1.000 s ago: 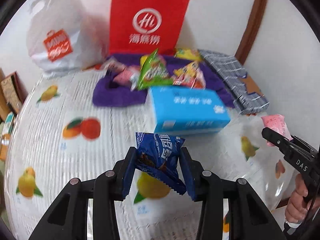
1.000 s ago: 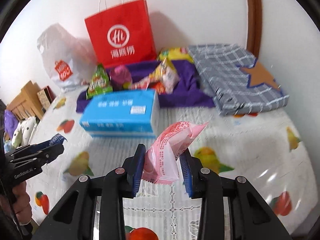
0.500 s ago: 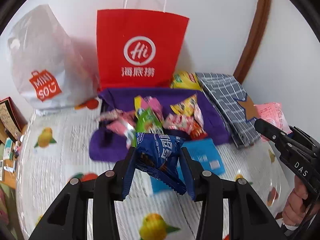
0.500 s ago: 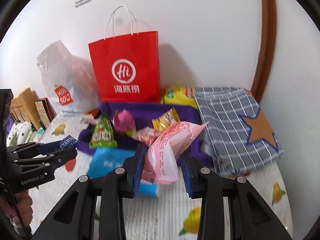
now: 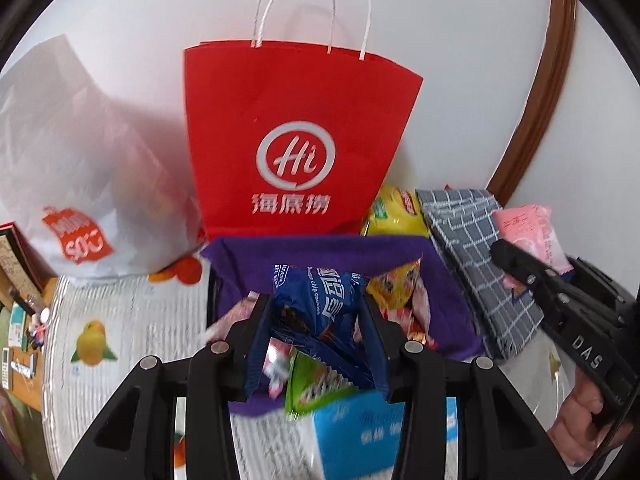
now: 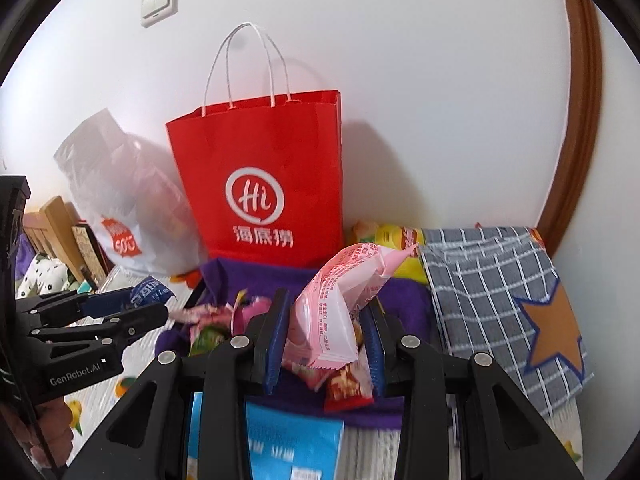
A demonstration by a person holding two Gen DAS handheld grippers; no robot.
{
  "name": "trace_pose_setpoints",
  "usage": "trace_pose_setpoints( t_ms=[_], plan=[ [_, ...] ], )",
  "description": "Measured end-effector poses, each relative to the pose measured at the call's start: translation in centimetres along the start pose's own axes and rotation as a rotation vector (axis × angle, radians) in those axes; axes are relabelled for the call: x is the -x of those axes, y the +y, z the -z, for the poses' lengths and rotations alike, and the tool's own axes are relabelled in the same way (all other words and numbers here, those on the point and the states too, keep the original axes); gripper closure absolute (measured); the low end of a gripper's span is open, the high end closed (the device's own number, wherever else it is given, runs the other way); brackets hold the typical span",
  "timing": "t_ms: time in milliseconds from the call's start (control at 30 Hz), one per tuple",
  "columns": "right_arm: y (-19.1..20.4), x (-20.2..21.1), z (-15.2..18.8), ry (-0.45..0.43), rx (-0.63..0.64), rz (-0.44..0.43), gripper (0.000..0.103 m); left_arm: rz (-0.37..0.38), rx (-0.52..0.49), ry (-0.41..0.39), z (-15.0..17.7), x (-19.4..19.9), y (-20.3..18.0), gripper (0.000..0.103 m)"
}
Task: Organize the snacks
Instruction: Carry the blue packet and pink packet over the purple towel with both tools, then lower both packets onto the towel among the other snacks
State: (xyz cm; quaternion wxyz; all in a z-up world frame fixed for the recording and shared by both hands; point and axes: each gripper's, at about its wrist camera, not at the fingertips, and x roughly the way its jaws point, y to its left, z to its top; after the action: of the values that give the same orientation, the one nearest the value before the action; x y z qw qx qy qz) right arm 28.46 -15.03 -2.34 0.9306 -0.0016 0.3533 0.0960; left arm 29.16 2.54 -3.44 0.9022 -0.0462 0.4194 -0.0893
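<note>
Snacks: a dark blue foil cookie packet (image 5: 320,300) sits clamped in the left tool (image 5: 316,344); a pale pink plastic snack packet (image 6: 340,300) sits clamped in the right tool (image 6: 324,344). Both hang in the air above a purple cloth-lined tray (image 5: 312,252) that already holds a heap of small wrapped snacks.
Left tool: narrowly parted, its blue pads pressing the blue packet's sides; the packet stands upright with its crimped lower edge hanging below the pads.
Right tool: likewise narrowly parted and gripping the pink packet by its lower half, the upper half leaning out to the right.
Step in hand: judged to be carrying both packets to a container, either the purple tray or the red paper carrier bag with white handles (image 5: 300,136) standing just behind it; which one cannot be told.
Doing it well: keep both grips firm until each packet is over its target, bring the tools in apart from each other, and let go low so the light packets do not bounce out.
Hand pose: both tools point forward and downward, side by side; a hand (image 5: 580,424) grips the right tool's handle.
Surroundings: a light blue tissue box (image 6: 280,440) lies on the fruit-print counter (image 5: 120,340) in front of the tray.
</note>
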Motion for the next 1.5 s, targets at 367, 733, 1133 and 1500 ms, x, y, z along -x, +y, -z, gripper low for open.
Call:
trace_pose_setpoints(
  t_ms=[367,733,1133,1500],
  plan=[
    [-2.6,-6.3,1.0,0.091,-0.022,0.009,0.068,-0.028,-0.007,0.054,-1.3,-6.7,-0.2,0.062],
    [-3.7,-8.9,1.8,0.145,-0.007,0.024,0.068,-0.015,0.033,0.085,-1.0,-7.8,2.1,0.062],
    [-5.1,-8.6,1.6,0.144,-0.02,0.03,0.068,-0.037,0.041,0.093,-0.9,-8.2,2.4,0.062],
    [-5.8,-8.8,1.6,0.156,-0.02,0.055,0.068,-0.043,0.055,0.103,-0.9,-8.4,2.8,0.062]
  ],
)
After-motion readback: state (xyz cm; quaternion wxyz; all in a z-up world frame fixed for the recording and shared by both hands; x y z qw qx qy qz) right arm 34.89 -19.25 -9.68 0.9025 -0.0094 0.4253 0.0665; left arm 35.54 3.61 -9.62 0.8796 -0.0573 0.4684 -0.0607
